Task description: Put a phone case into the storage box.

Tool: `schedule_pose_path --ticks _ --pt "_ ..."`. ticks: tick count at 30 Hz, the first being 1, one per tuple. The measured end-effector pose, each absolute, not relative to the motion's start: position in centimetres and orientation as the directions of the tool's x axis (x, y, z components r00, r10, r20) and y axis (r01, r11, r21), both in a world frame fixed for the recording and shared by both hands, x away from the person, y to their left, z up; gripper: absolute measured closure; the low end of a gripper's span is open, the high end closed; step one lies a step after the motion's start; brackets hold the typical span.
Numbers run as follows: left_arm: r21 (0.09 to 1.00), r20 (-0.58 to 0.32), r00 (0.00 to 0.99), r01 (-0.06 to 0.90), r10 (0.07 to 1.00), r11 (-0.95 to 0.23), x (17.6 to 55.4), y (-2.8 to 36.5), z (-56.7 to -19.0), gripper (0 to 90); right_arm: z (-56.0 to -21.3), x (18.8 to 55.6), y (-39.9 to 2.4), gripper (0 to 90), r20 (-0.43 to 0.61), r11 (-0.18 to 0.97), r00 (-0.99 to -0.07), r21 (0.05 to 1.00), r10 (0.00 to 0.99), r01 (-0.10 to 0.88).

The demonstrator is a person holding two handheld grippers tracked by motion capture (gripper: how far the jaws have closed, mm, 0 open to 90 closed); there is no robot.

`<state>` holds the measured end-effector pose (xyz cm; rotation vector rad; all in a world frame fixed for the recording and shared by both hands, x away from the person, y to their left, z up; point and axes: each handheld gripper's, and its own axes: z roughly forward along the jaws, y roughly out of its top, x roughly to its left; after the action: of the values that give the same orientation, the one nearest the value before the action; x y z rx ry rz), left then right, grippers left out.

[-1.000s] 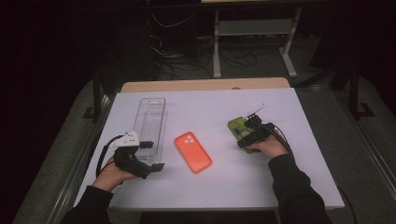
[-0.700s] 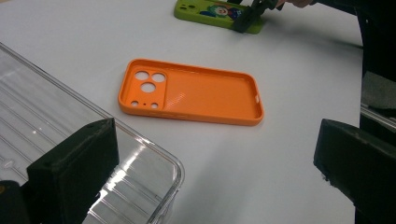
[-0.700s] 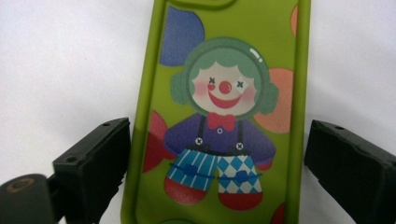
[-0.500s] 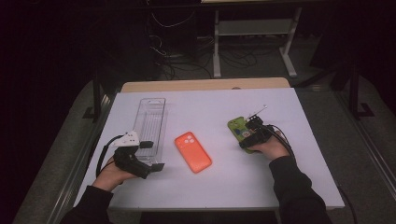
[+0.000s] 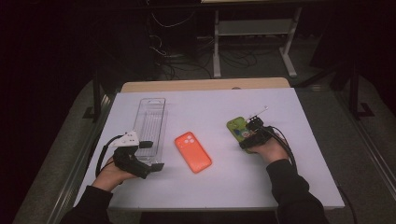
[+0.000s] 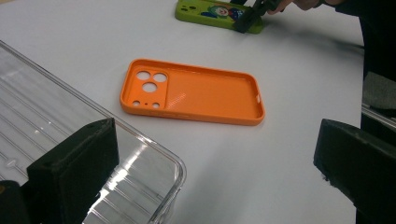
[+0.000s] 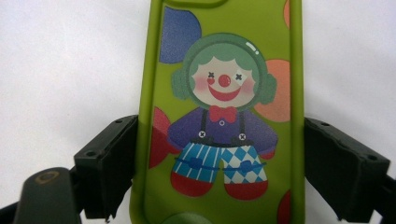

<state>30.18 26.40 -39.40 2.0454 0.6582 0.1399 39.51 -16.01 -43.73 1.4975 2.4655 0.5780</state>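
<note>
A green phone case (image 7: pixel 224 93) with a clown picture lies flat on the white table (image 5: pixel 280 177), right of centre. My right gripper (image 7: pixel 219 172) straddles its near end. Its jaws have just been closing, and both pads (image 7: pixel 112 163) now sit against the case's long edges. The high view shows that gripper (image 5: pixel 250 135) low on the green case (image 5: pixel 236 127). An orange phone case (image 5: pixel 193 152) lies inside-up mid-table. My left gripper (image 5: pixel 152 155) hovers open by the near end of a clear plastic tray (image 5: pixel 150 122), with nothing gripped between its pads (image 6: pixel 74 163).
In the left gripper view the clear tray's rounded corner (image 6: pixel 154 168) is just ahead of the jaws, the orange case (image 6: pixel 191 91) lies beyond, and the green case (image 6: pixel 205 10) and right gripper (image 6: pixel 247 21) are farther off. Dark floor, cables and a metal stand lie behind the table.
The right gripper's jaws have drawn in slightly on the green case. Both hands, the orange case and the tray stay where they were.
</note>
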Motion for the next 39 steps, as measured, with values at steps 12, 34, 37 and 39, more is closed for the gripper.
schedule_pose_path --ticks 12,34,37,39 --pt "0.821 -0.160 0.849 0.398 0.504 -0.410 30.2 26.4 -39.4 0.0 -43.6 39.5 -16.0 15.4 0.041 0.403 -0.461 0.421 0.886 0.812" --pt "0.830 -0.151 0.865 0.374 0.479 -0.414 32.1 25.3 -37.4 3.1 -39.5 40.4 -17.5 15.3 0.081 0.512 -0.625 0.499 0.776 0.699" --pt "0.830 -0.139 0.873 0.360 0.468 -0.425 32.6 24.7 -36.9 1.5 -39.0 40.3 -17.5 15.3 0.077 0.537 -0.650 0.496 0.756 0.682" --pt "0.829 -0.133 0.877 0.354 0.461 -0.434 32.9 24.4 -36.6 0.1 -38.7 40.2 -17.5 15.4 0.077 0.552 -0.669 0.500 0.739 0.667"
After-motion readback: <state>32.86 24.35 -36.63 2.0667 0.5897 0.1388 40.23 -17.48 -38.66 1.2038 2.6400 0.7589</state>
